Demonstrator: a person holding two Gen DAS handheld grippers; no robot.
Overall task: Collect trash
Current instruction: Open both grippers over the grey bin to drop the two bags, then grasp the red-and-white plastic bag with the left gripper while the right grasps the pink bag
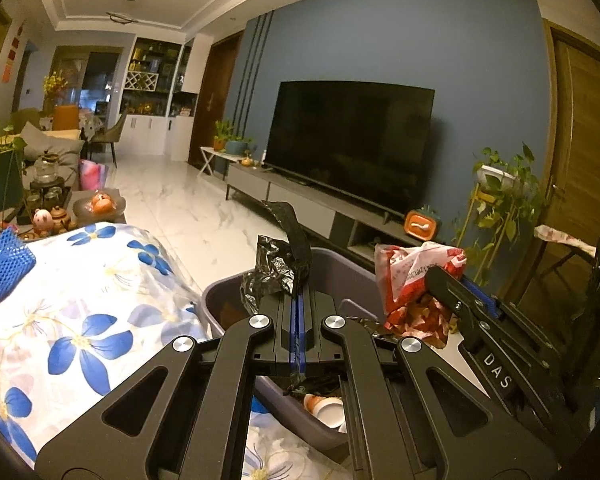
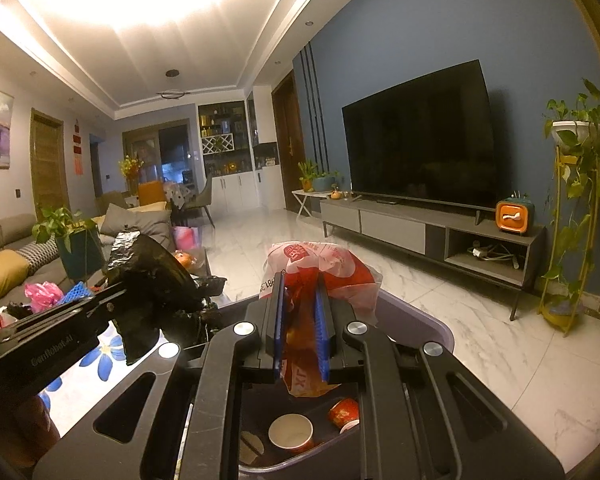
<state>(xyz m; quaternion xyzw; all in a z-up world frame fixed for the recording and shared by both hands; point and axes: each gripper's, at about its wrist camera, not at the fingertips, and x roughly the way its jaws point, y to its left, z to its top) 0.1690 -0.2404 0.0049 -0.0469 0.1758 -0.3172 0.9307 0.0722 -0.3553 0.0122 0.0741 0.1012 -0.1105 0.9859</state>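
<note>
My left gripper (image 1: 299, 294) is shut on a crumpled black plastic bag (image 1: 278, 256), held over the grey trash bin (image 1: 336, 272). My right gripper (image 2: 302, 286) is shut on a red and white plastic bag (image 2: 320, 262), also above the bin (image 2: 428, 320). In the left wrist view the right gripper (image 1: 444, 280) reaches in from the right with the red and white bag (image 1: 412, 276). In the right wrist view the left gripper (image 2: 112, 292) comes from the left with the black bag (image 2: 156, 272). Paper cups (image 2: 292, 436) lie inside the bin.
The bin sits beside a table with a blue-flowered cloth (image 1: 88, 304). A blue mesh piece (image 1: 4, 264), pink bag (image 2: 44, 294) and tea set (image 1: 52, 216) lie on the far side. A TV (image 1: 348, 144) on a low cabinet (image 2: 432, 228), plants (image 2: 576, 184) and marble floor (image 1: 180, 200) lie beyond.
</note>
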